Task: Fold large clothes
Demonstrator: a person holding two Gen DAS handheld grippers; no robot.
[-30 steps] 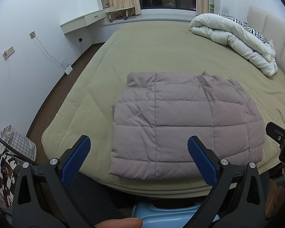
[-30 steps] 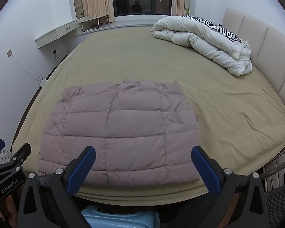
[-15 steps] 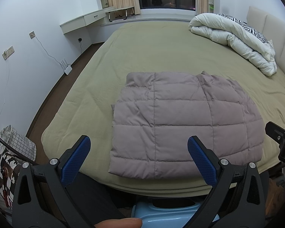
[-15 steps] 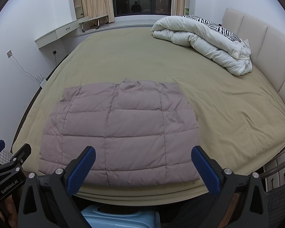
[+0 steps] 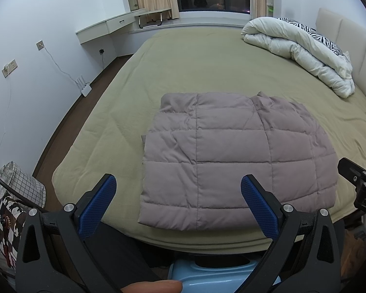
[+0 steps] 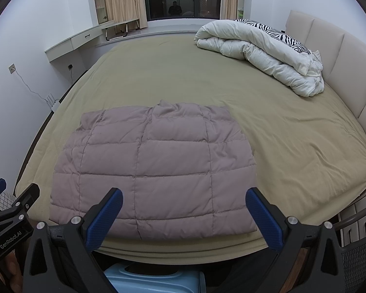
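The quilted jacket (image 5: 234, 161) lies flat on the olive bedsheet (image 5: 183, 68), close to the near edge of the bed, well apart from the white duvet (image 5: 297, 51) bundled by the headboard (image 6: 341, 56). No sleeves show at its sides, so they seem already tucked in; the shape is a squarish panel with the collar end pointing away and the hem nearest the person.

The step in hand looks like the next fold, probably bringing hem to collar or one side across. To do it well, each gripper should take a near corner of the hem, pinching through every layer so the tucked parts do not slide out. The puffy filling will resist and spring back, so both corners ought to rise together, travel level, and be laid down edge to edge, then pressed flat. The hem sits just beside the mattress edge, so a careless tug toward the person could drag it off.

The left gripper (image 5: 178, 202) hovers low in front of the bed's edge, its blue pads spread wide with nothing between them, aimed at the left half of the hem. The right gripper (image 6: 184, 213) hangs beside it at much the same height, jaws likewise apart and empty, facing the middle and right of the hem. Neither touches the fabric
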